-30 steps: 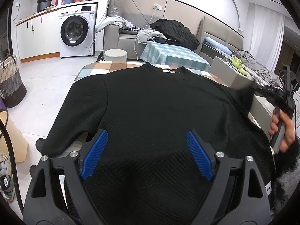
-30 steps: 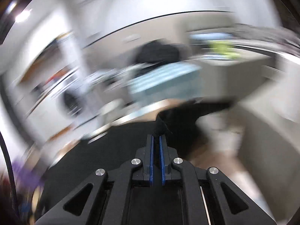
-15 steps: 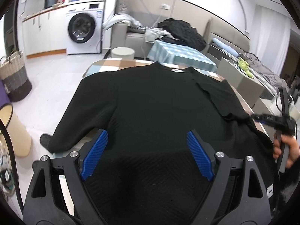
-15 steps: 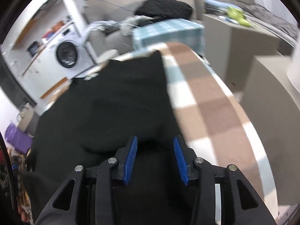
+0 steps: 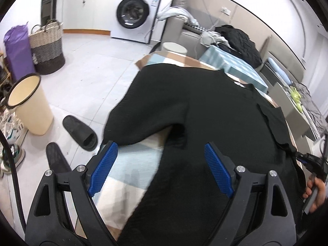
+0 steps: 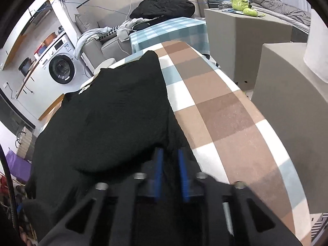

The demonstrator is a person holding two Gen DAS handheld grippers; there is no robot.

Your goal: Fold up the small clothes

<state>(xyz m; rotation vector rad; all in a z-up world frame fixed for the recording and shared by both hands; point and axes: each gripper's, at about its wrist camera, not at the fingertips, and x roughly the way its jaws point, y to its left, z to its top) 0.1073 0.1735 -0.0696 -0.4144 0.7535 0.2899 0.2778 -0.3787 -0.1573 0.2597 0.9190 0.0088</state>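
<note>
left wrist: left gripper (image 5: 161, 167) fingers spread wide, holding nothing, over black sweater (image 5: 215, 106) on checked counter (image 5: 127, 170); washing machine (image 5: 135, 10), bin (image 5: 30, 104), slipper (image 5: 80, 132) on tiled floor.
right wrist: right gripper (image 6: 171, 169) fingers closing on the sweater's edge; sofa (image 6: 106, 41) behind.

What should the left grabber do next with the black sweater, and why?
Probably reach for the left sleeve and fold it onto the black sweater. The right sleeve already lies folded over the body, while the left one still hangs off the checked table. The left gripper is wide open with nothing gripped, near that sleeve.
</note>
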